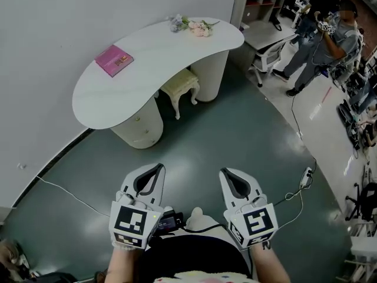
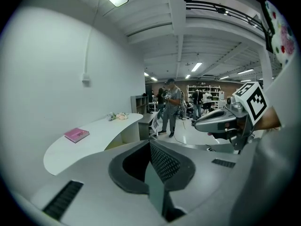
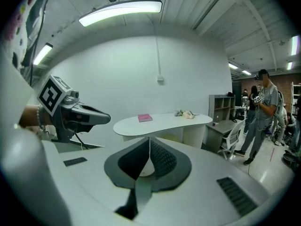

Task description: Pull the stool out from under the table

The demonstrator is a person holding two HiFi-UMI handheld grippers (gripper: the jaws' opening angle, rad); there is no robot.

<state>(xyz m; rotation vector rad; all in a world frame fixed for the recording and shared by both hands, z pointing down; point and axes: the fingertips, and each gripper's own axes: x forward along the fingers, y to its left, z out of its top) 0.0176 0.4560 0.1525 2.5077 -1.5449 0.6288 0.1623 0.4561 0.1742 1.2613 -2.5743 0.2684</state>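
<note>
A cream stool [image 1: 181,85] with carved legs stands tucked under the white curved table [image 1: 153,69], between its two round pedestals. Both grippers are held close to my body, well short of the table. My left gripper [image 1: 154,168] is shut with nothing in it, and my right gripper [image 1: 227,173] is shut and empty too. The left gripper view shows the table [image 2: 89,142] ahead at left and the right gripper [image 2: 221,121] beside it. In the right gripper view the table [image 3: 162,121] lies straight ahead; the stool is hidden behind the jaws.
A pink book [image 1: 114,60] and a flower bunch [image 1: 194,26] lie on the tabletop. A white cable [image 1: 65,190] runs over the dark floor at left. People [image 1: 321,40] stand at the back right by an office chair [image 1: 268,58] and a desk.
</note>
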